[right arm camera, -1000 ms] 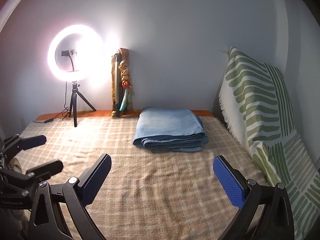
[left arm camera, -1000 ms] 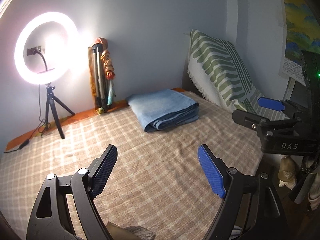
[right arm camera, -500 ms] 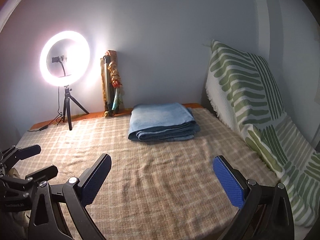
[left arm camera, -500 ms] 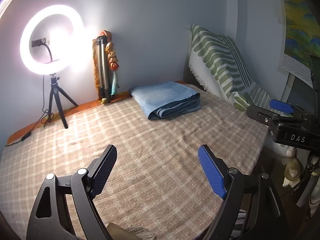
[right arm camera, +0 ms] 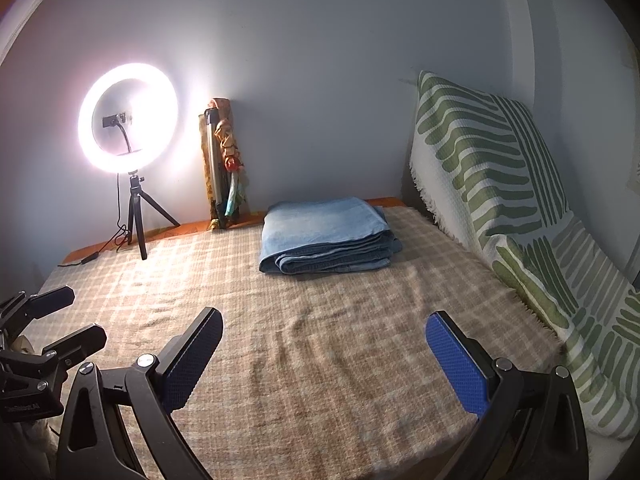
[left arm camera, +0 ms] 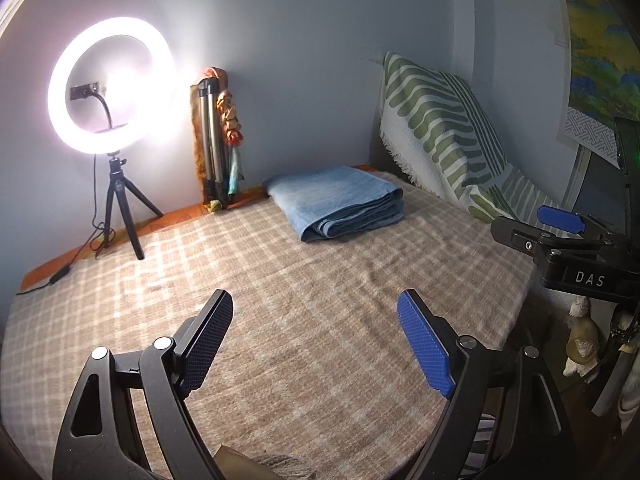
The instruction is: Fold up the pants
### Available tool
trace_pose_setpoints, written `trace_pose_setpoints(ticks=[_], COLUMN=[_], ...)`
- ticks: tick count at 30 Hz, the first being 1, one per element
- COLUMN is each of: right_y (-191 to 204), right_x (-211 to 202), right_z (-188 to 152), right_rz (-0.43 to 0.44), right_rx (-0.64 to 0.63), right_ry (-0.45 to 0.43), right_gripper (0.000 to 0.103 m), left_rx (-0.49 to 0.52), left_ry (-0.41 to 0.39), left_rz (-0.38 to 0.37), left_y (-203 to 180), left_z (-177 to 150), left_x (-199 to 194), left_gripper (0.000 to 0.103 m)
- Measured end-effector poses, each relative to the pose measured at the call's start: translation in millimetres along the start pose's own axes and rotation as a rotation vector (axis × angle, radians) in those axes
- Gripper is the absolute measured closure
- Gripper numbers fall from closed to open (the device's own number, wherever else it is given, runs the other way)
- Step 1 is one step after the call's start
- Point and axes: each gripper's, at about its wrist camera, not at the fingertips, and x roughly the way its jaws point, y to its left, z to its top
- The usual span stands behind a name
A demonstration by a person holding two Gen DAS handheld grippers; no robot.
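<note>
Blue folded pants (right arm camera: pixel 326 236) look nearer than before; both grippers stay spread.

Folded light-blue denim pants (right arm camera: pixel 326 234): inner layers hidden, garment details not readable. Black right gripper (left arm camera: pixel 560 226) cut off by left view's edge, second finger hidden. Small pale figurine (left arm camera: pixel 580 338) half hidden, blurred. Yellow-blue wall painting (left arm camera: pixel 600 40) cropped at the frame.
</note>
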Motion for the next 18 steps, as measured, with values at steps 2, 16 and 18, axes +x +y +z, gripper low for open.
trace_pose_setpoints(ticks=[2, 16, 18], right_y=[-0.2, 5.5, 5.8], right_x=[0.0, -1.0, 0.2], right_z=[0.2, -1.8, -2.7], right_rz=[0.000, 0.002, 0.004], right_rx=[-0.001, 0.000, 0.000], right_ry=[-0.001, 0.008, 0.011], right_gripper=[0.000, 0.000, 0.000], left_rx=[0.000, 0.000, 0.002], left_ry=[-0.002, -0.002, -0.003], left_rz=[0.000, 0.001, 0.000], left_y=[-1.2, -1.4, -1.4], left_z=[0.6, 1.2, 0.9], left_x=[-0.8, -2.2, -2.5], left_gripper=[0.018, 0.018, 0.018])
